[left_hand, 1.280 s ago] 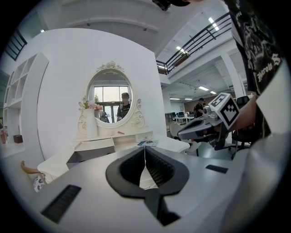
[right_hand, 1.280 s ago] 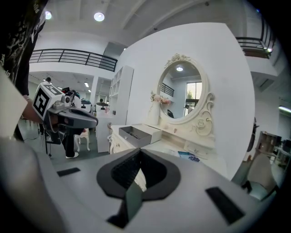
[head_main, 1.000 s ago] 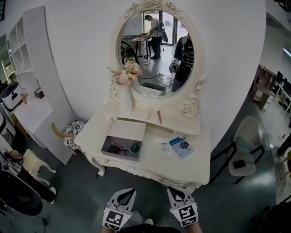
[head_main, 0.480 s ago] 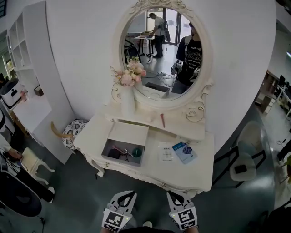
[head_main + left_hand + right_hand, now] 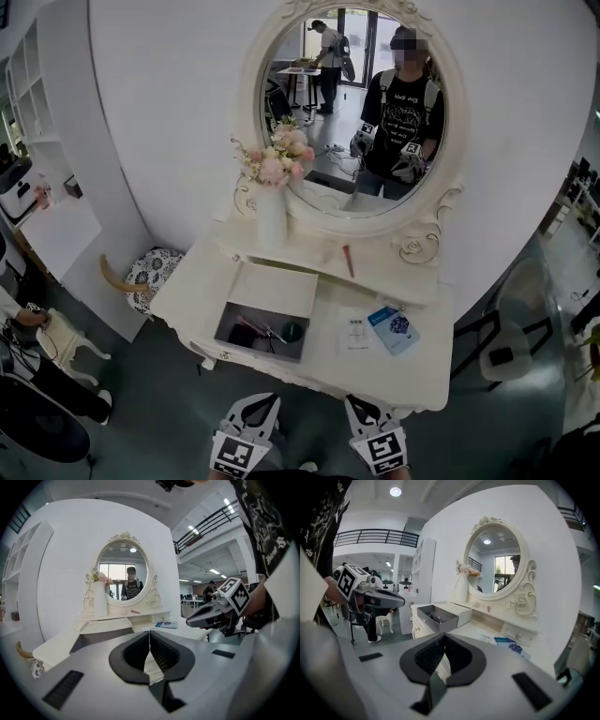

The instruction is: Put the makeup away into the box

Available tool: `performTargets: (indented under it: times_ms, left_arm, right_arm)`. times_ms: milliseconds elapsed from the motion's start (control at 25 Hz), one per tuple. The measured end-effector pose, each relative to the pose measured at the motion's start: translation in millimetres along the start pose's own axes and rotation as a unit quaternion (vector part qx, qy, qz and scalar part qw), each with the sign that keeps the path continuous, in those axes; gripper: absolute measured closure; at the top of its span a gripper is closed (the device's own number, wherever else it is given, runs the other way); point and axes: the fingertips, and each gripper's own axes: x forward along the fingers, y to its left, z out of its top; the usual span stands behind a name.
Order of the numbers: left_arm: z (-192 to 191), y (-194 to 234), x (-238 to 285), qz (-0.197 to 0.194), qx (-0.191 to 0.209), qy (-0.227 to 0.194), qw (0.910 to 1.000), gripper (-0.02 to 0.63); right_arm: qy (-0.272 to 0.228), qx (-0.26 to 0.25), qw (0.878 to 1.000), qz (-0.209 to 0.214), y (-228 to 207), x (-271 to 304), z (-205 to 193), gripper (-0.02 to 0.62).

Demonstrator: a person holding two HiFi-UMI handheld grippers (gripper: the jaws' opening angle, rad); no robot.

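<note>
One white vanity (image 5: 323,364) holds an open box (image 5: 277,292).

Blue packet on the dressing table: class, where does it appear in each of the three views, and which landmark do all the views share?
Head view: the blue packet lies right of centre on the dressing table.
Left gripper view: just right of centre, small, on the table top.
Right gripper view: lower right, on the table top.
Shared landmark: the oval mirror.

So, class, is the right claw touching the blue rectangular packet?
Apart. Head view: right claw hangs short of the white dressing table; blue rectangular packet lies on top.
</note>
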Motion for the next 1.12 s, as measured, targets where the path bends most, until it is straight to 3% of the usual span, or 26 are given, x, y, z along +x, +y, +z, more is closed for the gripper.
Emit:
performTargets:
  times_ms: [320,760,1120]
  left_arm:
    - [4.3,50.1,36.8,-0.023,-0.001,-0.006,0.9997,0.589]
    - [12.6,107.0,69.7,-0.091,0.013,-0.01,0.9957,0.589]
    - [14.1,131.2,84.4,-0.124,0.014,-0.011,0.9921,0.589]
  right_arm:
    - [0.016,0.023,0.999,-0.029,-20.8,41.8,13.0,0.584]
    - [0.038,0.052,0.994,-0.087,-29.3,91.4,27.3,0.584]
    - [0.06,0.055,0.989,-0.12,-31.5,116.3,29.8,0.583]
